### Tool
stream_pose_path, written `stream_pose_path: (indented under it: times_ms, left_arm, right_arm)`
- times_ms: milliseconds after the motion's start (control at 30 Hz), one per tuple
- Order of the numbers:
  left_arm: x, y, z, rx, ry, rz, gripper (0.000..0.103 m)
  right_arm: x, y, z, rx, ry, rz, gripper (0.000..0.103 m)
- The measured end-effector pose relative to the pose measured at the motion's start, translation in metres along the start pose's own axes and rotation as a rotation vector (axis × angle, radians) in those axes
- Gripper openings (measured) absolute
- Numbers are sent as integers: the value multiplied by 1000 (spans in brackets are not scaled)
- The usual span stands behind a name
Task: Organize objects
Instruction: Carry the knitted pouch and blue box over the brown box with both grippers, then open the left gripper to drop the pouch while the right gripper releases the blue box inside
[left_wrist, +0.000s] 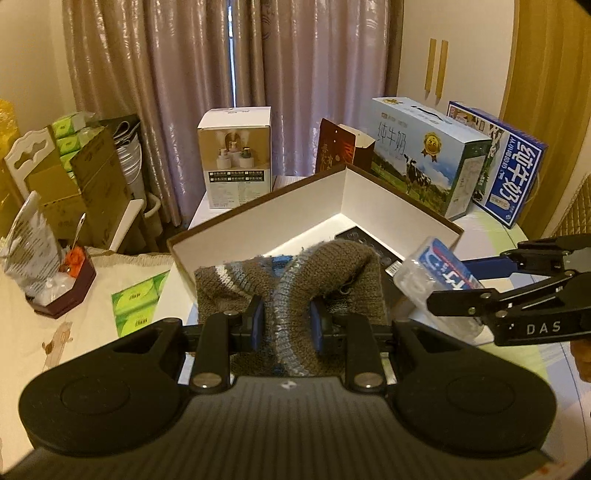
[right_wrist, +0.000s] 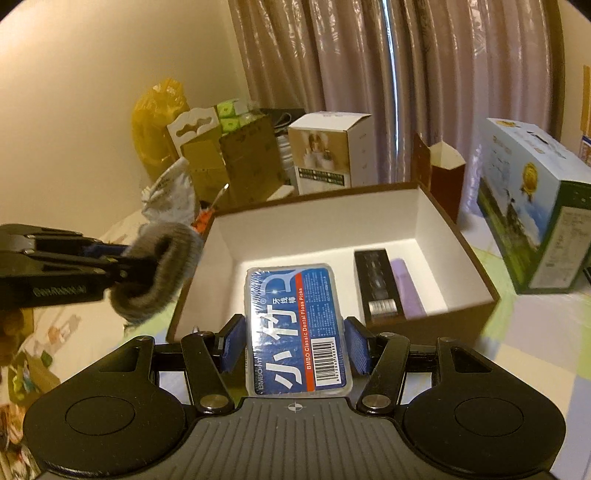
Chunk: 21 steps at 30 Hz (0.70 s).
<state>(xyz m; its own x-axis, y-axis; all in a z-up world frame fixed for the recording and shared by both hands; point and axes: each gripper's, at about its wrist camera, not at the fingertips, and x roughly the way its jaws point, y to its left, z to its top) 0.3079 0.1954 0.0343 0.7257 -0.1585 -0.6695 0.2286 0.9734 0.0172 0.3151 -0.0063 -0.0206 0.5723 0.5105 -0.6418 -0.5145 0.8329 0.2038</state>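
The left tongs (left_wrist: 286, 325) are pinching a knitted sock (left_wrist: 291, 280); the right tongs (right_wrist: 295, 345) are clamping a floss box (right_wrist: 295, 328). Ahead, the sock's dangling end is risking snagging the storage box (right_wrist: 417, 221) rim.

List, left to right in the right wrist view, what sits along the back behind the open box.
yellow bag → brown cardboard carton → white product box → dark red paper bag → milk carton case

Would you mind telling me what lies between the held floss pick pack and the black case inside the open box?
Only bare white box floor: in the right wrist view, nothing sits between the floss pick pack and the black case.
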Motion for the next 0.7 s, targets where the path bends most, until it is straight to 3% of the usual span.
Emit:
stream_pose_path:
  times_ms: [433, 700]
  left_arm:
    - [101, 30, 35, 15, 127, -26, 23]
    - [153, 46, 41, -19, 185, 4, 29]
  right_arm:
    - [76, -18, 46, 47, 32, -31, 55]
    - [118, -30, 58, 53, 63, -46, 55]
